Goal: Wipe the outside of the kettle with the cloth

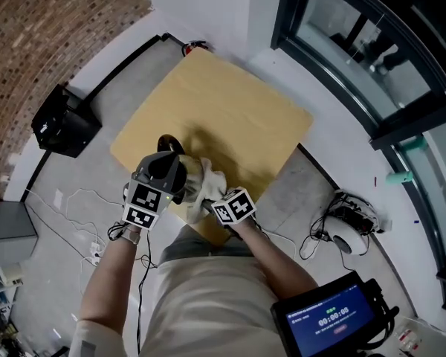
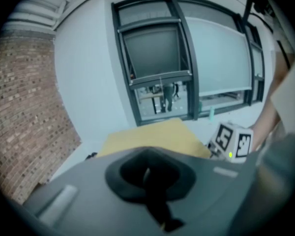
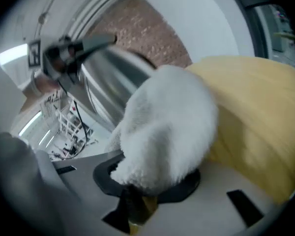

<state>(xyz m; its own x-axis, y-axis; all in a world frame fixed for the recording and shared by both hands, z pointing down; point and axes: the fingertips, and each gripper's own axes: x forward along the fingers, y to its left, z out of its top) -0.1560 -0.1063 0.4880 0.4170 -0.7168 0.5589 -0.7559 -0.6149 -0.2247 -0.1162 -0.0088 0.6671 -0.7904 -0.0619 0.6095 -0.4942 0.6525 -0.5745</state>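
Note:
A steel kettle (image 3: 108, 82) with a dark handle (image 3: 96, 42) stands tilted near the front edge of the wooden table (image 1: 230, 117); in the head view the kettle (image 1: 171, 171) is mostly under my left gripper (image 1: 162, 175). The left gripper (image 3: 56, 58) grips that handle from above. A white fluffy cloth (image 3: 167, 127) is pinched in my right gripper (image 3: 140, 198) and pressed against the kettle's side. From above, the cloth (image 1: 207, 178) bulges between the kettle and the right gripper (image 1: 215, 199). The left gripper view shows only its own body and the right gripper's marker cube (image 2: 233, 140).
A black ring (image 1: 171, 141) lies on the table just behind the kettle. On the floor are a black box (image 1: 65, 121) at left, white cables (image 1: 74, 199), and a headset with cords (image 1: 349, 229) at right. A tablet with a timer (image 1: 331, 318) sits at lower right.

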